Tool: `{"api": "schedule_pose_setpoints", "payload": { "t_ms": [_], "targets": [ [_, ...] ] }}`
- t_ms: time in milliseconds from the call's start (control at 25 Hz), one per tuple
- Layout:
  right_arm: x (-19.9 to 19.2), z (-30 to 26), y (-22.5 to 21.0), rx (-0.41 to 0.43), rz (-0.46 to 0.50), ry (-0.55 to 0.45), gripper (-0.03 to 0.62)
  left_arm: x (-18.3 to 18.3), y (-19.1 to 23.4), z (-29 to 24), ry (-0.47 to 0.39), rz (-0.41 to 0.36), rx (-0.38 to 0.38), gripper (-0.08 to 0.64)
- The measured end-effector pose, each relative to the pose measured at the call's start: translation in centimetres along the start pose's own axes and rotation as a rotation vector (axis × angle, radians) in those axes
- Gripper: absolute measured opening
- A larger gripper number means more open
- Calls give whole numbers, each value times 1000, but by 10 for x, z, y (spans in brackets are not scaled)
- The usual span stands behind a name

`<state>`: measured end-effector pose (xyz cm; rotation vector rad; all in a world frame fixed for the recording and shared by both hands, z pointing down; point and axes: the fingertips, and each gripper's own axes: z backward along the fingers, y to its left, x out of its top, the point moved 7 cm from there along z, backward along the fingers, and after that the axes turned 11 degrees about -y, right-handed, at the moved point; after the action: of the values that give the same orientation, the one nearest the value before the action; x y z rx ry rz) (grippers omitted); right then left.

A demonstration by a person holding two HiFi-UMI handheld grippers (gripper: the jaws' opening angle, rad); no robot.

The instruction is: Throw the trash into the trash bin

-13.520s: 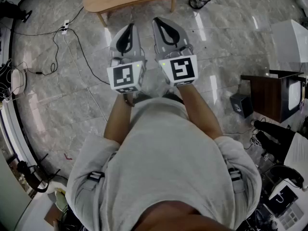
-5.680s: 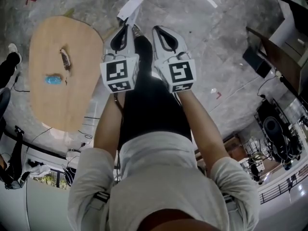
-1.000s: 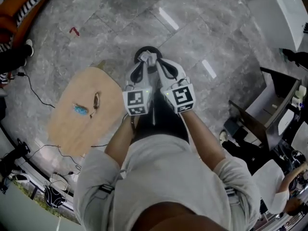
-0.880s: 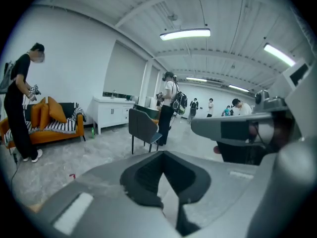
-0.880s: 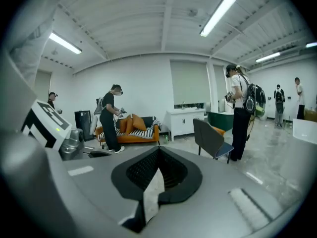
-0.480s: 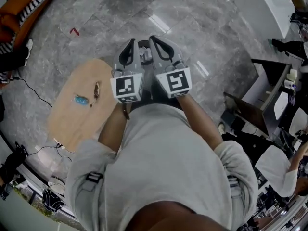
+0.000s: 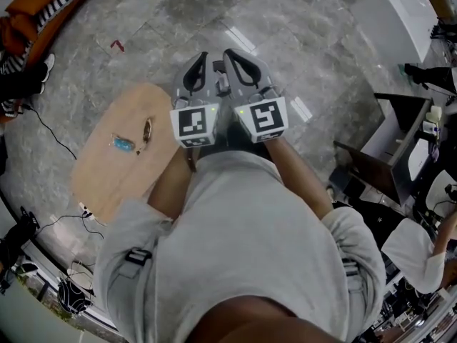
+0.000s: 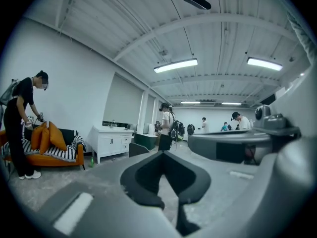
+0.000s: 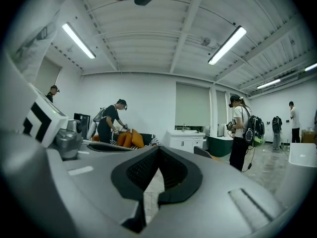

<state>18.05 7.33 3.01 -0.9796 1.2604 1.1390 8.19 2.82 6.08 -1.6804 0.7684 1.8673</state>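
1. Left tongs point(image 7: 201, 56) are pressed together with nothing between them. The left gripper view point(image 8: 166, 155) shows only the room past the tips.
2. Right tongs point(image 7: 231, 53) are the same: pressed together and empty point(image 9: 157, 150).
3. Both are held side by side in front of the chest, pointing roughly level into the room rather than at any trash.
4. Trash is on the wooden surface point(image 7: 100, 184), to the person's left. A blue wrapper point(image 7: 123, 144) and a brown scrap point(image 7: 148, 128) lie just beside each other.
5. I can't spot the bin in any view, so I can't tell where it is.
6. My read is that the job isn't finished, with two pieces left to fetch.
7. Risks from here:
   - The tongs are closed. Reaching in without spreading them first would just shove the wrapper across the surface or off its edge.
   - The wrapper is thin and flat. A shallow pinch could slip and drop it on the floor point(image 7: 285, 34) on the way to the bin.
   - The two pieces lie close together, so grabbing one could knock the other.
   - A cable point(image 7: 50, 131) runs on the floor by the surface, which is a trip hazard while stepping over.
   - Other people point(image 8: 167, 128) are in the room, so a blind turn could hit someone.
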Motion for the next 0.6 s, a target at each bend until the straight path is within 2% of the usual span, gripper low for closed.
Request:
{"api": "schedule_pose_setpoints", "payload": {
  "t_ms": [160,280,440,600],
  "targets": [
    [-3,7,4,21,-19,3,8,-3,-4,12,11,20,17,17],
    [-8,2,9,89,-22,2,8,-5,-2,22,8,6,75,18],
    [-12,-18,33,226,-58,-5,8,-2,21,46,16,-32,221,18],
    [-9,-34,65,388,-113,-34,8,7,40,81,-8,-23,418,18]
  ]
}}
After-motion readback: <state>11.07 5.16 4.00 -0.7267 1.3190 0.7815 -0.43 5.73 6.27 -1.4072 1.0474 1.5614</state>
